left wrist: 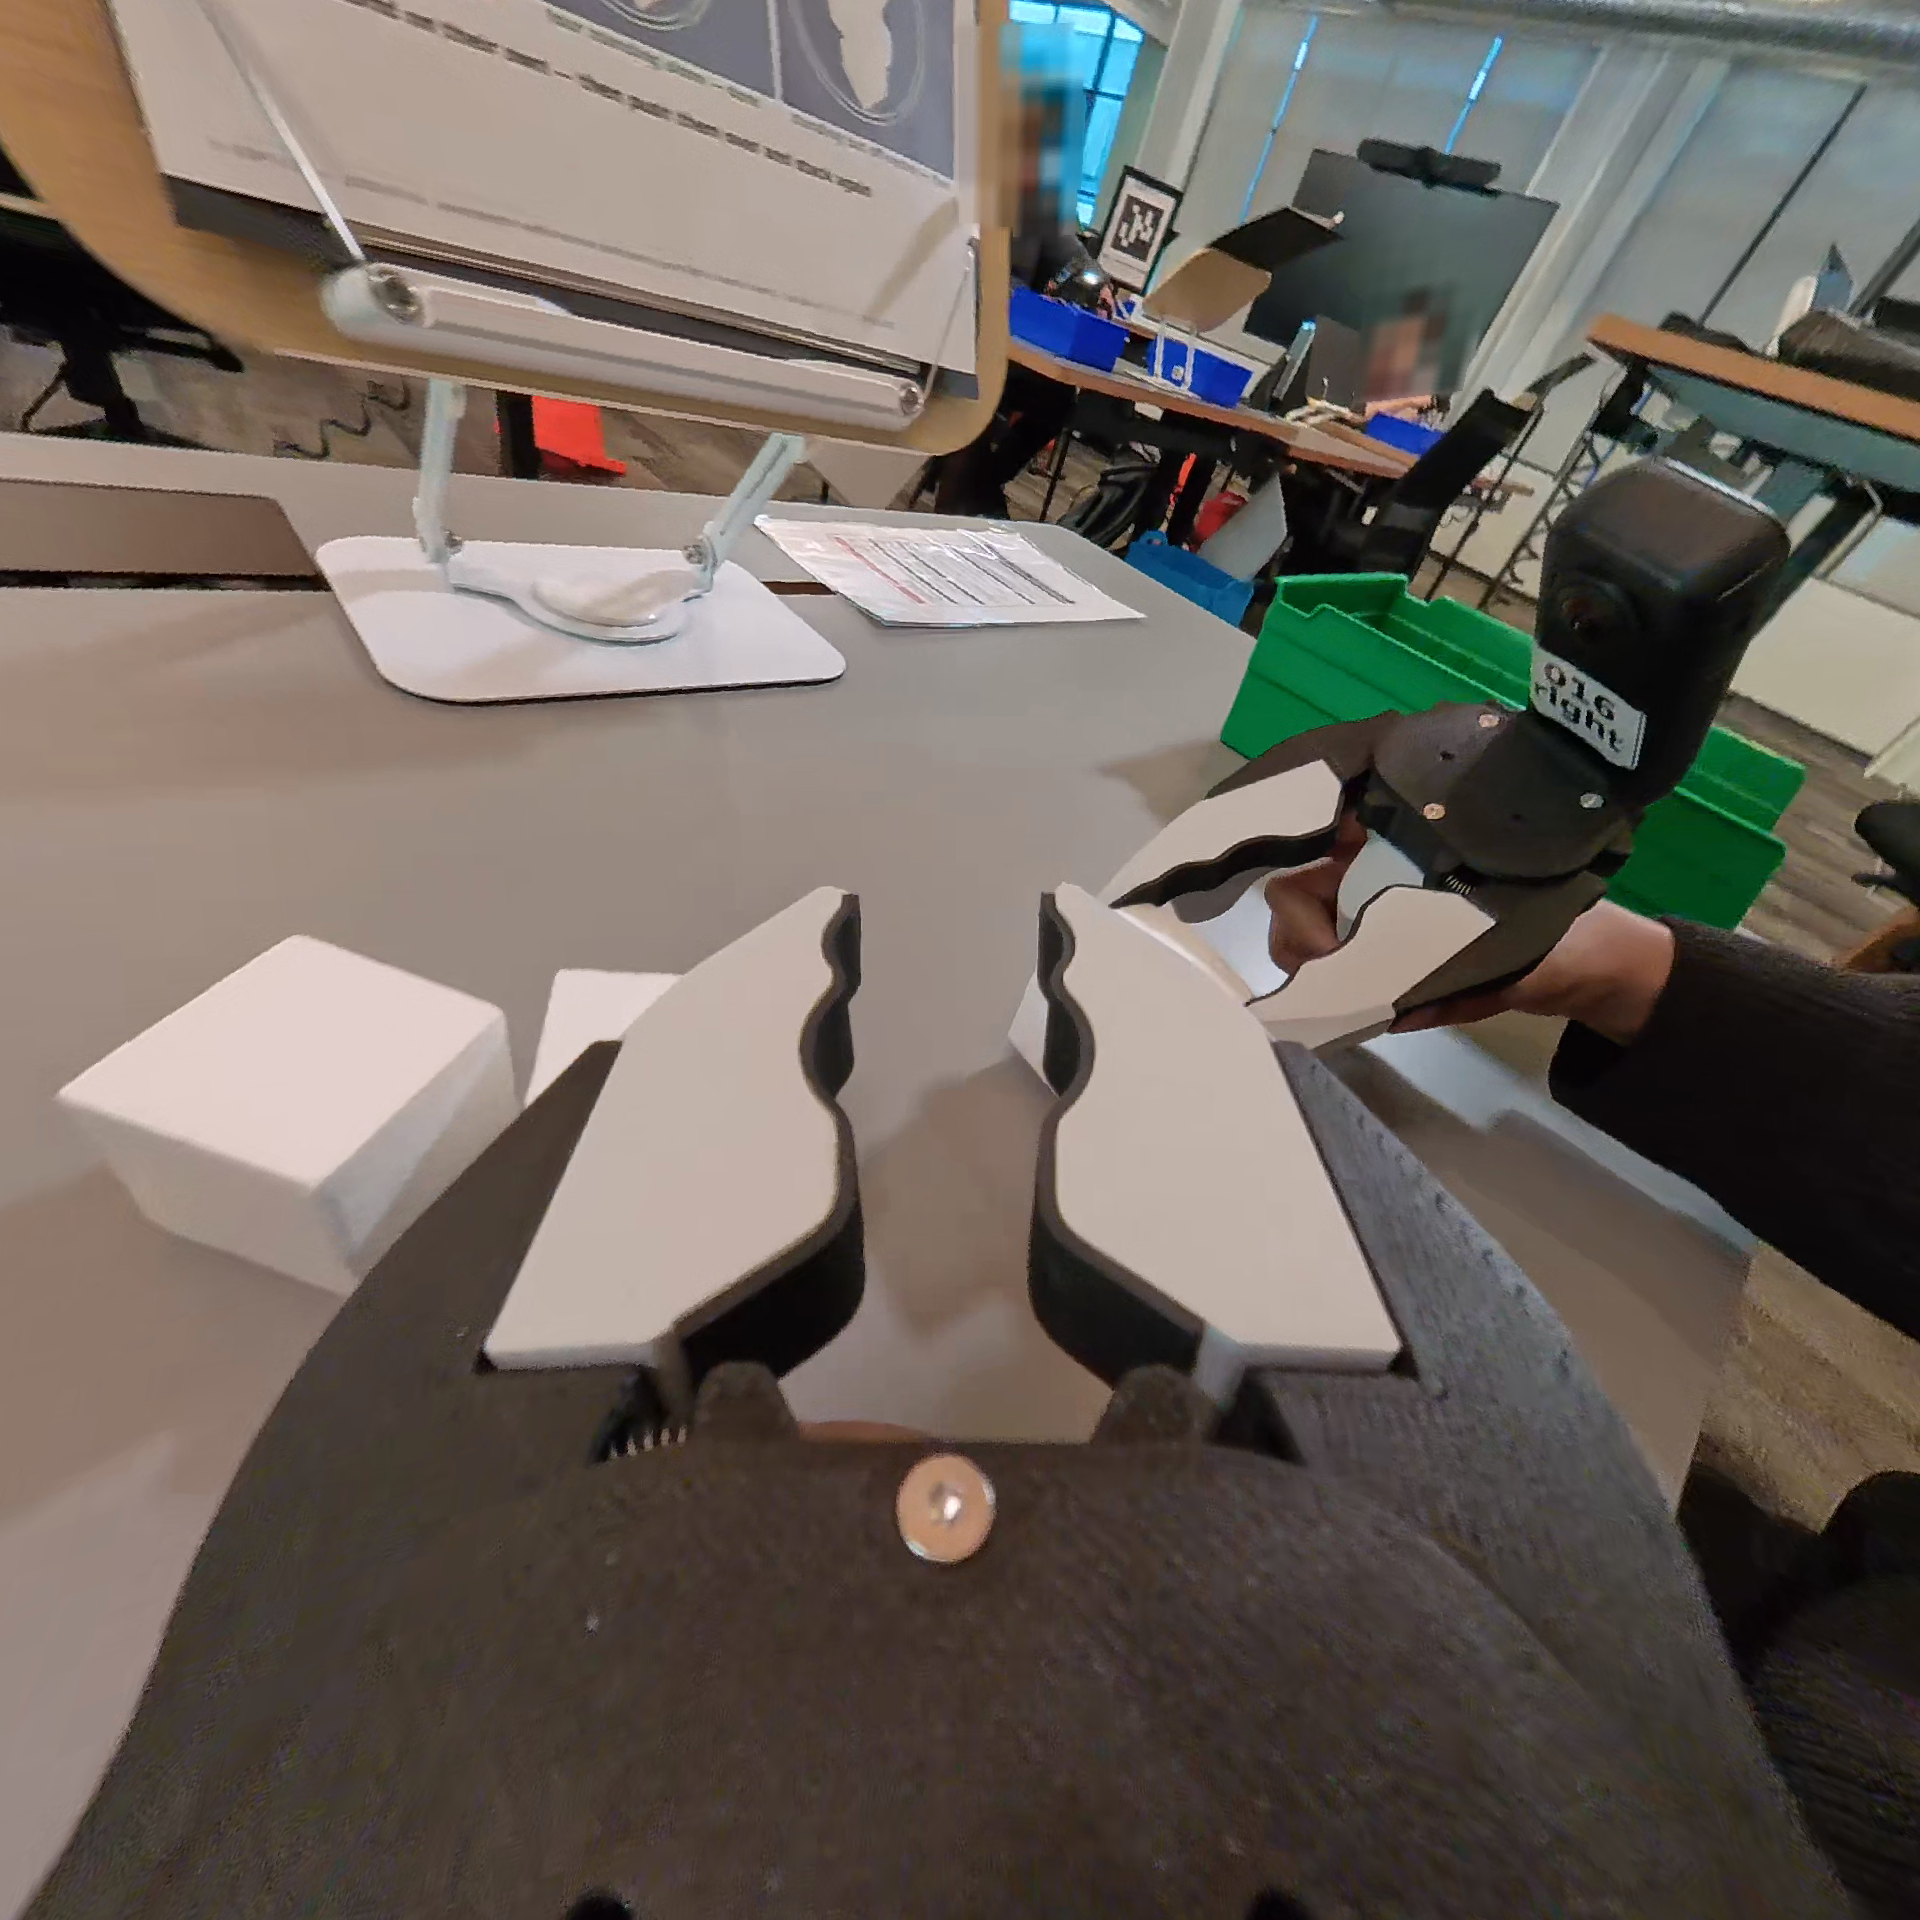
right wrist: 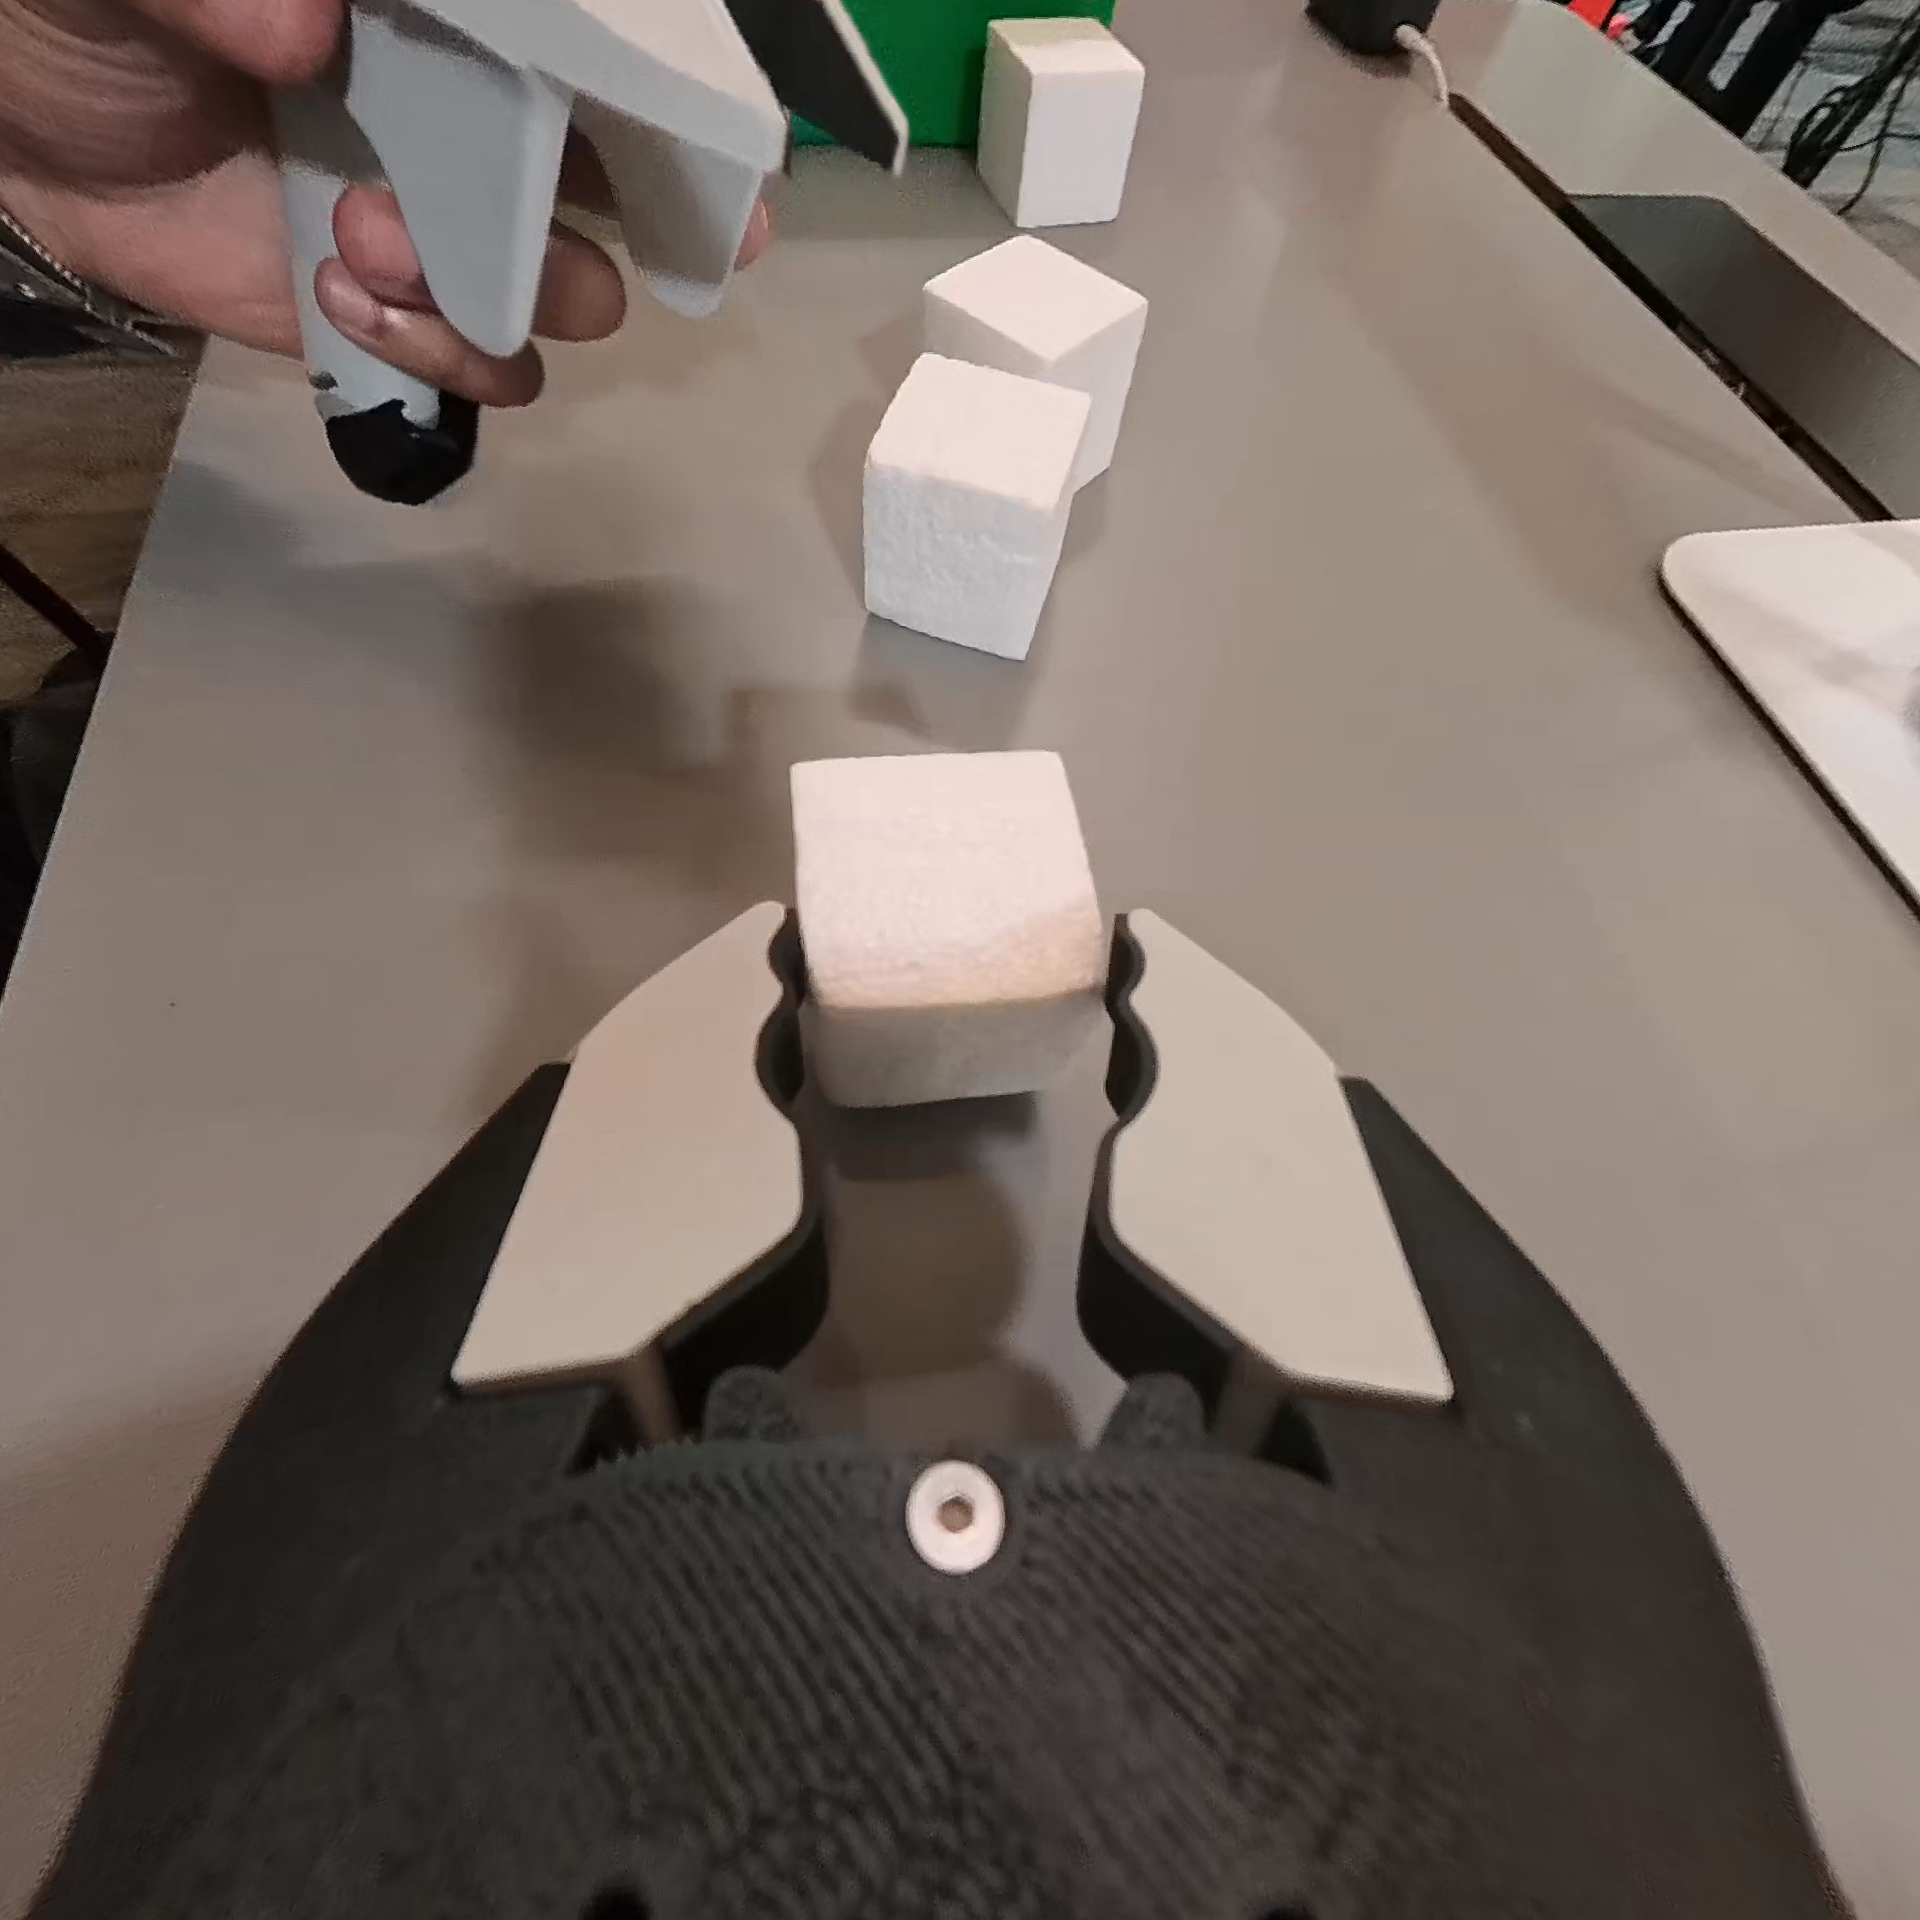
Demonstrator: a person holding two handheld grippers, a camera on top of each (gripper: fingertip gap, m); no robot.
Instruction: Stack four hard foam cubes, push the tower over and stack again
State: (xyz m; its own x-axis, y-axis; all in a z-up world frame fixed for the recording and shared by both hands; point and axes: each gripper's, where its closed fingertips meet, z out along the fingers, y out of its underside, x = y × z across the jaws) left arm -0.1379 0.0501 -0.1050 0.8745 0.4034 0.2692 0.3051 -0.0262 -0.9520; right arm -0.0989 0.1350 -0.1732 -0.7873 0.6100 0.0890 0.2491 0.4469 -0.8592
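Observation:
Four white foam cubes. My right gripper [right wrist: 956,935] is shut on one cube [right wrist: 940,904], fingers on its two sides, and seems to hold it just above the grey table [right wrist: 1351,935]. Two cubes [right wrist: 977,499] [right wrist: 1039,322] sit touching farther ahead. A third cube [right wrist: 1060,120] stands alone beyond them. My left gripper [left wrist: 948,914] is open and empty above the table. A cube [left wrist: 291,1101] lies to its left, and another [left wrist: 587,1013] is half hidden behind its left finger. The right gripper [left wrist: 1195,951] with its cube [left wrist: 1164,920] is just right of it. The left gripper [right wrist: 836,156] shows at the top left of the right wrist view.
A document stand with a white base [left wrist: 582,623] stands at the back of the table; its base corner [right wrist: 1818,665] shows at the right. A laminated sheet [left wrist: 945,571] lies beside it. A green bin [left wrist: 1455,665] sits beyond the table's right edge. The grippers' ends are close to 12 cm from one another.

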